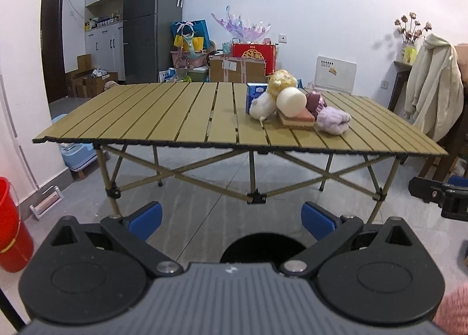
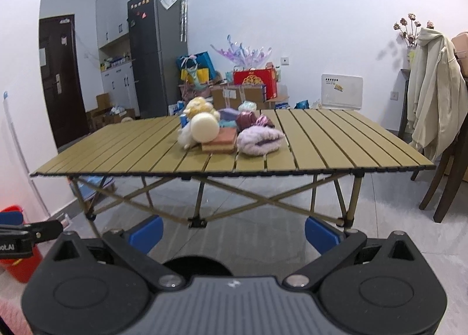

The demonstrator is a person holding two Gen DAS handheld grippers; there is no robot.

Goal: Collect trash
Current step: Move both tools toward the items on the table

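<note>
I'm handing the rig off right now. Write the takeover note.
Left hand-held gripper: open, holds nothing, short of the folding table.
Right hand-held gripper: open, holds nothing, also short of the table.
Things: one heap on the slats, with a cream foam ball, a lilac fluffy piece, a pink-and-tan sponge and a blue carton.
Red bucket on the floor, left.
Done: nothing visibly collected.
Left: the whole heap.

Both wrist views face the slatted table (image 1: 163,118) from low, well back.
</note>
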